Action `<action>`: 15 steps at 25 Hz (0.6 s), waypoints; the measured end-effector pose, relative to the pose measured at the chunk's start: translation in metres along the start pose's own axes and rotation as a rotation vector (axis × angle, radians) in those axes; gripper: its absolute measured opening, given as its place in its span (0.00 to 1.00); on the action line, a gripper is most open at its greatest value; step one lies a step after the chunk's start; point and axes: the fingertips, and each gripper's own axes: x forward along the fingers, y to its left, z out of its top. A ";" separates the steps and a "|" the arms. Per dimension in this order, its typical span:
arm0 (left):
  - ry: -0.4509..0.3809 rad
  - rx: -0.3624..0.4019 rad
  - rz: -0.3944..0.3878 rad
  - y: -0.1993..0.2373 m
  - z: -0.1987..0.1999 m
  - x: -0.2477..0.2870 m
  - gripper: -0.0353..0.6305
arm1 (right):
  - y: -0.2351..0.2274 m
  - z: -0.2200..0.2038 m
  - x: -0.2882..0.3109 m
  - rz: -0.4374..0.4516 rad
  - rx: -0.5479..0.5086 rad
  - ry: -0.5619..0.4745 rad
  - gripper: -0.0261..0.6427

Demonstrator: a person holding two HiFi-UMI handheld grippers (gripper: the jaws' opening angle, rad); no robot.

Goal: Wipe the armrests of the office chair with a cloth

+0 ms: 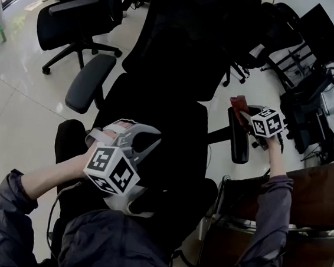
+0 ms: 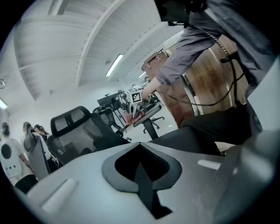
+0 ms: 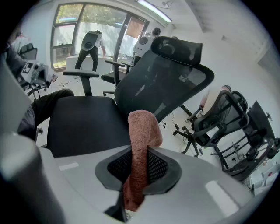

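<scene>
1. At the far left of the head view, a second chair (image 1: 72,19) stands on the pale floor (image 1: 16,102), well apart from the office chair (image 1: 157,117) you are working on.

2. Locate the left armrest (image 1: 89,83). Its pad is bare and neither gripper touches it.

3. Check the left gripper (image 2: 142,173). In the left gripper view its jaws are pressed together, the dark pads meet, and nothing sits between them. In the head view your left hand (image 1: 90,160) holds this gripper (image 1: 132,137) over the near left part of the seat, just beside your dark-trousered leg (image 1: 71,143). It is clear of both armrests.

4. Move right across the seat to the right armrest (image 1: 239,140). The reddish cloth (image 1: 238,102) lies against the far end of its pad.

5. Check the right gripper (image 3: 135,175). In the right gripper view its jaws are clamped on the cloth (image 3: 142,131), which passes between the meshed pads and stands up in a folded hump beyond them. In the head view this gripper (image 1: 246,111) sits at the far end of the right armrest, its marker cube facing up.

6. At the right edge, a wooden cabinet (image 1: 327,194) stands just beside the right armrest.
</scene>
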 end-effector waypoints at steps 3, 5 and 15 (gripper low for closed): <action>0.006 -0.003 -0.004 0.033 0.023 0.057 0.08 | 0.006 -0.003 0.004 0.029 -0.019 0.019 0.12; 0.019 0.005 -0.022 0.048 0.033 0.091 0.08 | 0.010 -0.004 0.006 0.048 -0.028 0.030 0.12; 0.036 -0.065 -0.095 0.035 0.014 0.156 0.08 | 0.068 0.005 -0.014 0.136 -0.147 0.010 0.12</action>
